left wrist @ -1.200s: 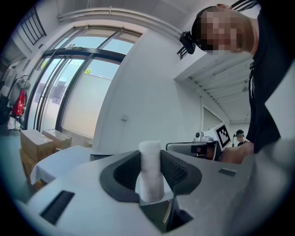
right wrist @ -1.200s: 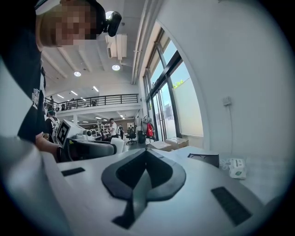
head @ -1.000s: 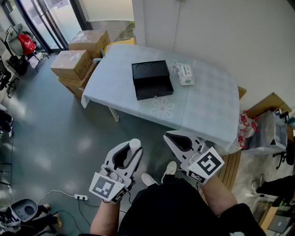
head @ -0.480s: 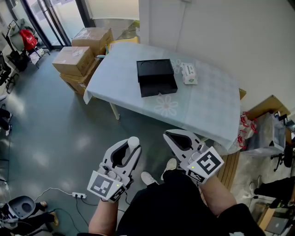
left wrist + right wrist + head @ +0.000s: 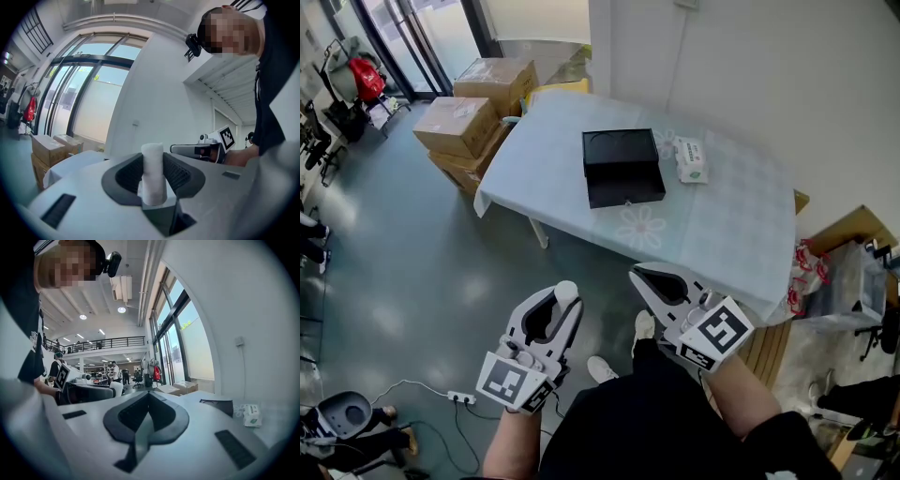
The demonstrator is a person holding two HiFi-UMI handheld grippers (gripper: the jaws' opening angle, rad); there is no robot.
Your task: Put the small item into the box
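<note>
The left claw [image 5: 560, 303] is clamped on a small white cylinder of soft-looking material [image 5: 153, 171]. The cylinder stands upright between the dark ribbed pads [image 5: 129, 174] and pokes up past their tips; whether it is foam or rolled cloth I cannot tell. The right claw [image 5: 640, 278] is closed with nothing in it, its two jaws meeting in a single seam. Both claws are held low, side by side, above the grey floor [image 5: 412, 281] and well short of the surface [image 5: 741, 225], a rectangular table draped in a pale blue cloth with flower patterns. On that surface a black rectangular box [image 5: 622, 167] lies open in two halves. Near the box, on its right and apart from it, rests a small white packet with green print [image 5: 691, 160]. Brown cardboard cartons [image 5: 475, 105] are stacked on the floor at the surface's left end.
</note>
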